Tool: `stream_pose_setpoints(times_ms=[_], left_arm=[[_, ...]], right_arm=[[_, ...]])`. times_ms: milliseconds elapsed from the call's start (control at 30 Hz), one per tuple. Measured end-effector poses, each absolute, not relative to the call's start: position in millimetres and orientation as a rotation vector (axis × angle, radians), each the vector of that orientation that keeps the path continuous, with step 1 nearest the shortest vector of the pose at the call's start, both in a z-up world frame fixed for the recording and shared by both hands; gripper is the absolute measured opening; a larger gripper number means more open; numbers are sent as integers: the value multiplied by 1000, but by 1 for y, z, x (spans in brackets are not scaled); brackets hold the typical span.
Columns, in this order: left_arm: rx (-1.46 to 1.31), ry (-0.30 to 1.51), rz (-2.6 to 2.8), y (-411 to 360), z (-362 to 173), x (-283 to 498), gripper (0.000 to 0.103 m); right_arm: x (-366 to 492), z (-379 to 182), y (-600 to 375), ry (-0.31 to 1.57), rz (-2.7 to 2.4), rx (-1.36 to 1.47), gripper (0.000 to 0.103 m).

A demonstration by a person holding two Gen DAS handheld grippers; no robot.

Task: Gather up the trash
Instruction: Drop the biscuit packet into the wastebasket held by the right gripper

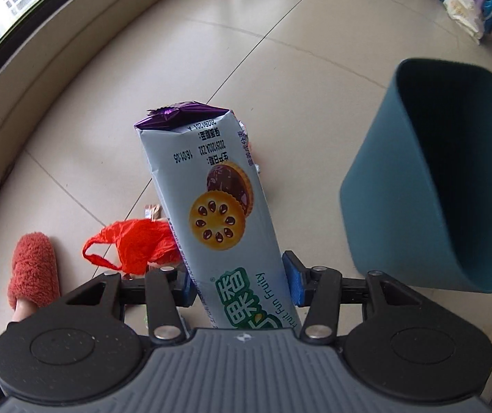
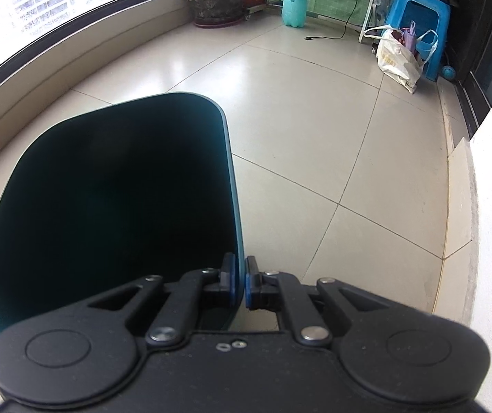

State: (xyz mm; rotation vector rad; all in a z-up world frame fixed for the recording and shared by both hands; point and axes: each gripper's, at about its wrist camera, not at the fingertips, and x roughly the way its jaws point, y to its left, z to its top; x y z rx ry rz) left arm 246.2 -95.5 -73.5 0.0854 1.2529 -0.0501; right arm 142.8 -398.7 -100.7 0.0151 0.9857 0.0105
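Gripping a biscuit pack [image 1: 225,206] in our left gripper [image 1: 242,280], jaws about half open with the blue pads [image 1: 295,282] pressed on its two long sides near the green-lettered end. The pack points away from the camera, purple crimped end farthest out, raised above the tiled floor [image 1: 280,51]. Below it on the floor we see a red bag [image 1: 135,244], with a small wrapper [image 1: 152,211] just beside its far edge. A red fuzzy slipper [image 1: 34,272] sits left of the bag. Our right gripper [image 2: 240,284] is clamped tight on the right wall of the teal bin [image 2: 108,213], one pad inside and one outside. The bin's mouth is tilted toward the camera, and the inside is too dark to read. In the left view the bin [image 1: 435,186] is right of the pack, apart from it.
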Motion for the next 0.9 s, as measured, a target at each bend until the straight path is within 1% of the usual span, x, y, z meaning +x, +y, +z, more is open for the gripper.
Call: stream_pose_setpoints(times_ms=[167, 233, 333, 400, 600, 900], left_arm=[[51, 1145, -183, -123, -1, 244, 48], [66, 1116, -226, -140, 16, 245, 48], [102, 1090, -269, -173, 27, 250, 48], [114, 1092, -300, -192, 23, 254, 48], [163, 1153, -340, -249, -21, 273, 48], [245, 1287, -288, -278, -99, 304, 48]], right_arm=[[138, -98, -396, 979, 18, 25, 5], [137, -97, -392, 973, 32, 17, 6], [136, -92, -386, 962, 50, 10, 7], [136, -89, -382, 958, 62, 10, 7], [141, -87, -380, 950, 77, 2, 7], [144, -91, -384, 952, 80, 6, 7]])
